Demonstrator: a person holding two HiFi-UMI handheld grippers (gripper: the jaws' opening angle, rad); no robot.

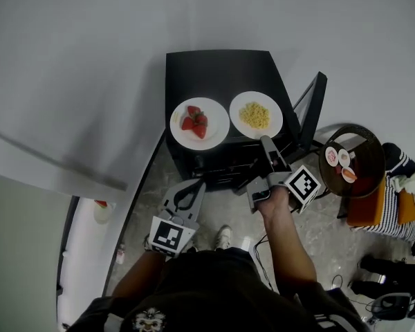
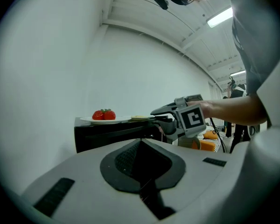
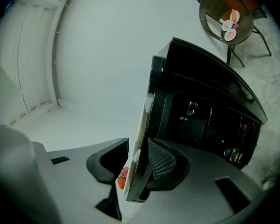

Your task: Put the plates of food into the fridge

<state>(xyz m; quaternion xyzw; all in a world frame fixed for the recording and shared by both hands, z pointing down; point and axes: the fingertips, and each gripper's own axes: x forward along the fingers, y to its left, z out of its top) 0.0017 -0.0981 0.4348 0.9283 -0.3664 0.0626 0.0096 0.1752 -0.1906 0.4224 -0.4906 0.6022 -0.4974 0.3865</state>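
The black fridge [image 1: 214, 68] was the biggest thing. Its door [image 1: 311, 106] stood open on the right side, so the inside was ready. Both plates sat on the fridge top, not inside yet. The strawberry plate [image 1: 214, 137] was on the left. The plate of yellow food [image 1: 239, 124] was just beside it on the right, near the front edge.

The right claw [image 3: 139, 147] was turned on its side & approx. half open. What looked like the yellow plate's rim, plus the fridge's top edge, stood between its jaws. The pads didn't seem to press on anything yet. The left claw [image 2: 141, 143] hung lower, in front of the fridge, w/ jaws together & nothing in them.

The step looked like grabbing the yellow plate. To do it well, the person probably had to get only the rim in the jaws, not the fridge top too. Then squeeze firm, lift a bit & keep the plate flat so no food slid off. Going slow would help too, since the 2 plates were so close.
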